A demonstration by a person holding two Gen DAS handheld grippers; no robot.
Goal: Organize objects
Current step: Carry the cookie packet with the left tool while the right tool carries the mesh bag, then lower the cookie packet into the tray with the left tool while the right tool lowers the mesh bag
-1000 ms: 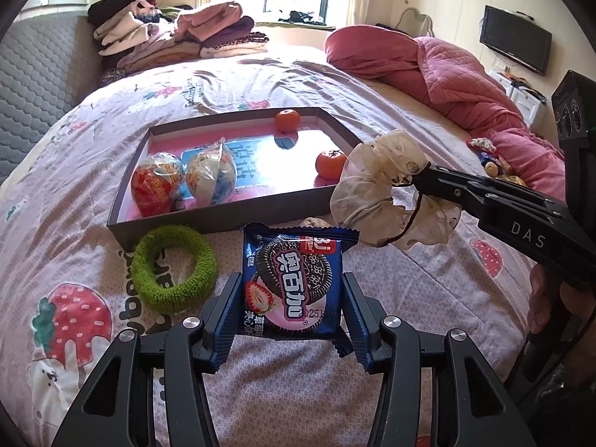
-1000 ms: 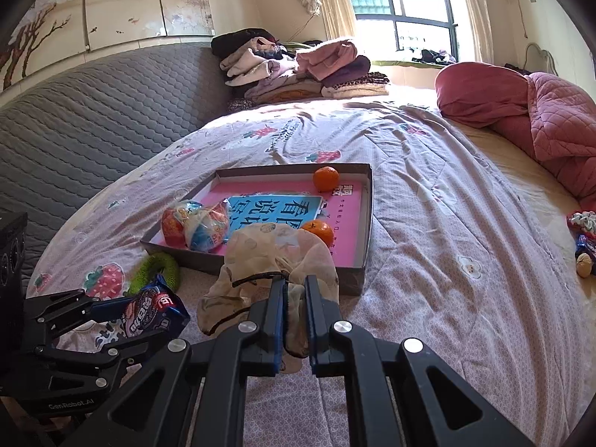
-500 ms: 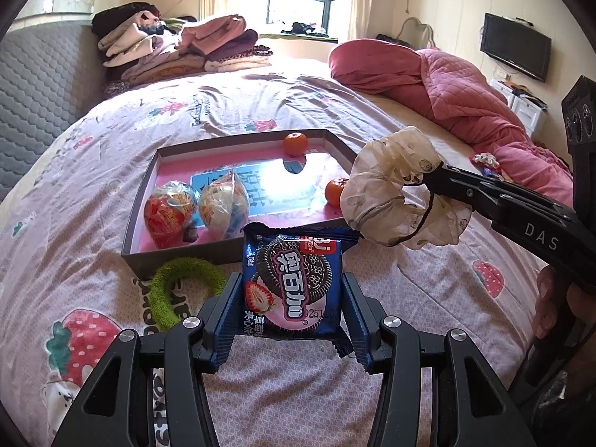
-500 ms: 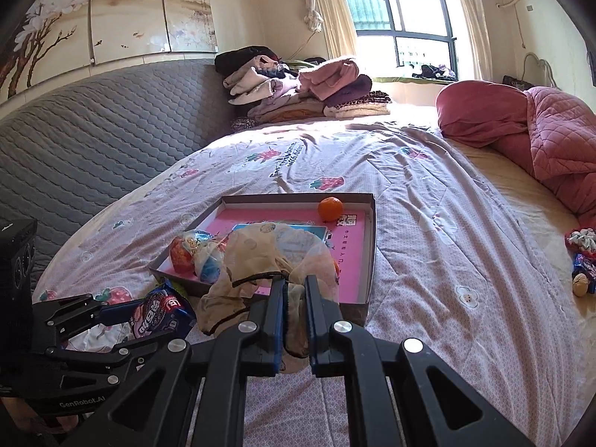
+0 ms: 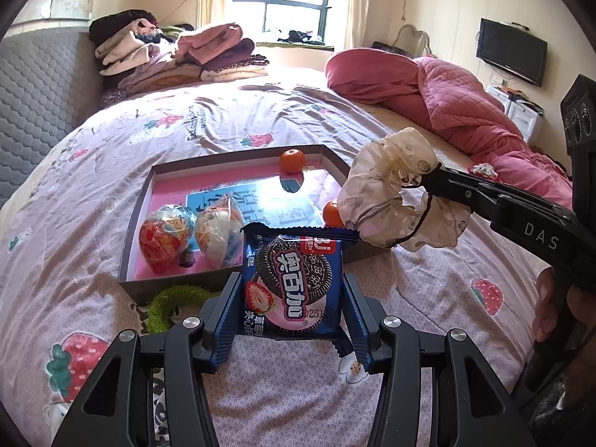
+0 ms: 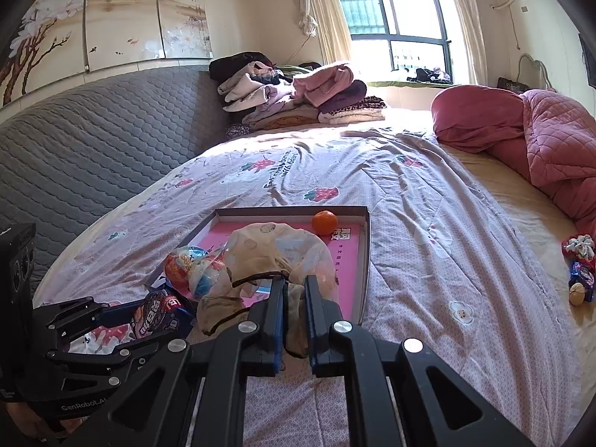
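My left gripper (image 5: pixel 290 309) is shut on a blue Oreo cookie packet (image 5: pixel 292 279), held above the bed in front of the box. My right gripper (image 6: pixel 294 298) is shut on a cream fabric scrunchie (image 6: pixel 275 257), held above the box's near right corner; it also shows in the left wrist view (image 5: pixel 395 201). The shallow box (image 5: pixel 145 223) with a pink floor holds two wrapped candy balls (image 5: pixel 167 238) and two small oranges (image 5: pixel 292 160). A green fuzzy ring (image 5: pixel 175 303) lies on the bed against the box's front wall.
A rolled pink quilt (image 5: pixel 465 104) lies at the right. Folded clothes (image 5: pixel 178 56) are stacked at the far end by the window. Small toys (image 6: pixel 579 268) lie at the bed's right edge. A grey padded headboard (image 6: pixel 93 141) runs along the left.
Both grippers have risen and pulled back with their loads; the box now looks farther off and the green ring is partly hidden behind my left fingers.
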